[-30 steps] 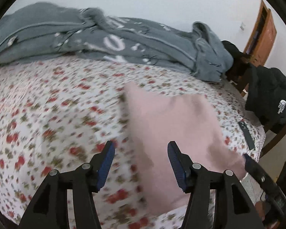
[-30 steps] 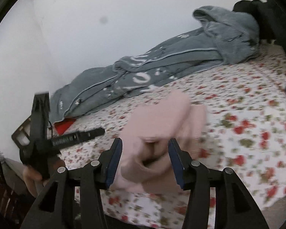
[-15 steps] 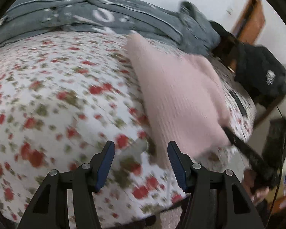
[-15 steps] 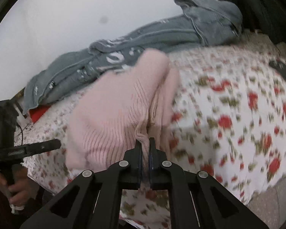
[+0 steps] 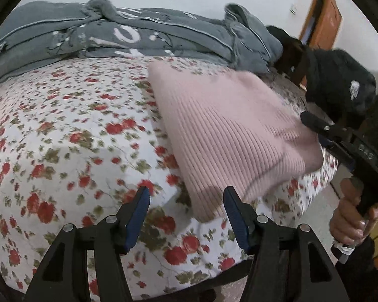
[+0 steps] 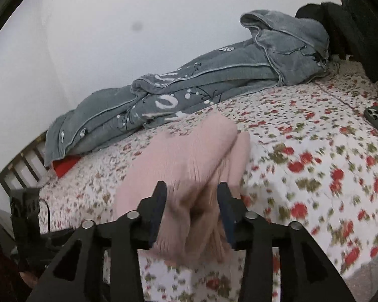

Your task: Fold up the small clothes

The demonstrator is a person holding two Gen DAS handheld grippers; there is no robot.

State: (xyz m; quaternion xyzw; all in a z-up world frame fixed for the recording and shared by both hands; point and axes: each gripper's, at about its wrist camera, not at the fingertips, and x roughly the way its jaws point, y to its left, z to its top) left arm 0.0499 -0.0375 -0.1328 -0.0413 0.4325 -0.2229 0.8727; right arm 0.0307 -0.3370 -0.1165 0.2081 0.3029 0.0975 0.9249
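Pink knit garment (image 5: 229, 136) folded on floral bedsheet (image 5: 63, 138), near front edge, just in front of grey blanket (image 5: 128, 37). Right gripper (image 6: 192, 207) opening, near end of knit bunched between parted pads, contact blurred; angled gently down, gripped from below by hand (image 5: 350, 216). Left gripper (image 5: 186, 216) about half open and widening, holding nothing, tilted steeply down, one finger (image 5: 233, 214) just beside knit's corner.
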